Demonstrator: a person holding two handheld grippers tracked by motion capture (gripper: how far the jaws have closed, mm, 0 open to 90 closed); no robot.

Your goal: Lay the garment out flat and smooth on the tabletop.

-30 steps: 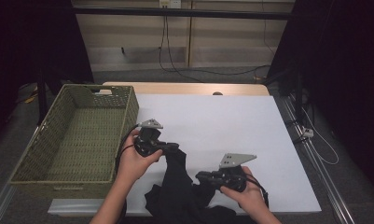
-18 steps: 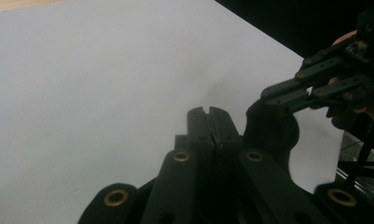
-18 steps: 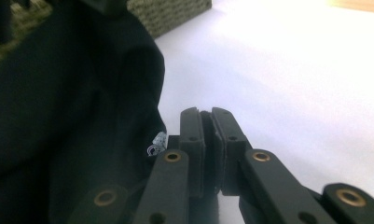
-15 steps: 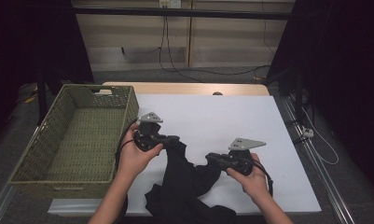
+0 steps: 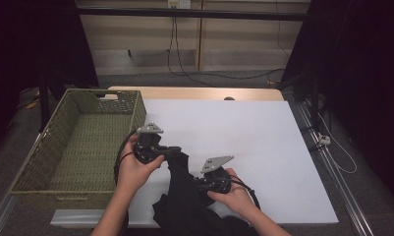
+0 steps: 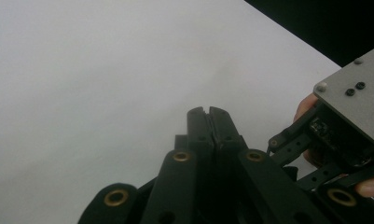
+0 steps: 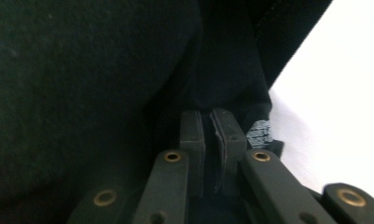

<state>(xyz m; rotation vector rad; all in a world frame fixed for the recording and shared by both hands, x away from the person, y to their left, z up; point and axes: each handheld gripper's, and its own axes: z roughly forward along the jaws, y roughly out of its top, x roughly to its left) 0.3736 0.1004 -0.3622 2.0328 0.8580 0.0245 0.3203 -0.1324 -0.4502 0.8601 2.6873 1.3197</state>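
Black cloth (image 5: 187, 196) lies bunched on the near edge of the white counter (image 5: 263, 142), between the person's two hands. Left tool (image 5: 177, 151) is clenched on an upper fold of the cloth, lifting it slightly, just right of the woven basket (image 5: 67, 147). Right tool (image 5: 197, 183) is clenched as well, its jaws pressed together against the cloth at near centre; a small white label (image 7: 259, 133) shows beside them.
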